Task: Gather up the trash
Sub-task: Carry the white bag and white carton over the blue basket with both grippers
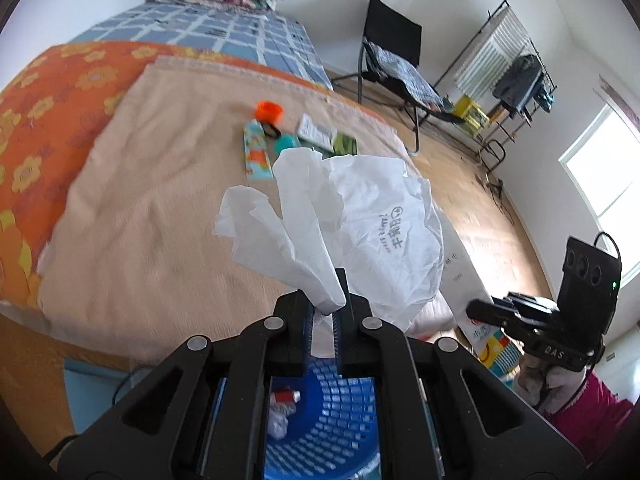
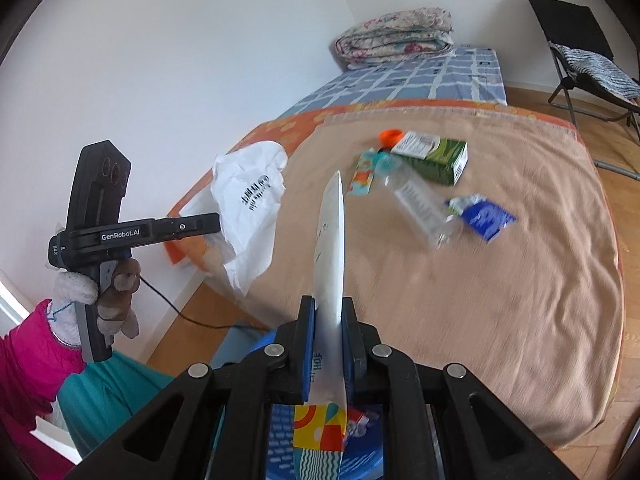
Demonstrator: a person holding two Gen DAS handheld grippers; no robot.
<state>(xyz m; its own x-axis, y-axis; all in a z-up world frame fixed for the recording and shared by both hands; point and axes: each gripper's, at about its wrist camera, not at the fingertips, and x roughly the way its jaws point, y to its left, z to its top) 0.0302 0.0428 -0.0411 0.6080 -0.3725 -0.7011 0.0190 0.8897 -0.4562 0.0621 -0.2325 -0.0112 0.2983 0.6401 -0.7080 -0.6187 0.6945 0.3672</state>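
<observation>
Tissue (image 1: 316, 216) sits clamped in my left gripper (image 1: 325, 312); right gripper (image 2: 329, 344) pinches a flat carton (image 2: 332, 248), both above the blue basket (image 1: 336, 408).

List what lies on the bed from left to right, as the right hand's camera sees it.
White plastic bag → orange cap → green carton → blue wrapper.

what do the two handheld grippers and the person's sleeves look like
Both are black linkage grippers with silver pivot pins and blue-padded fingers. The left gripper reads "GenRobot.AI", trailing a black cable; the right gripper shows three round lenses and a green light. Hands wear pale gloves, sleeves magenta.
</observation>
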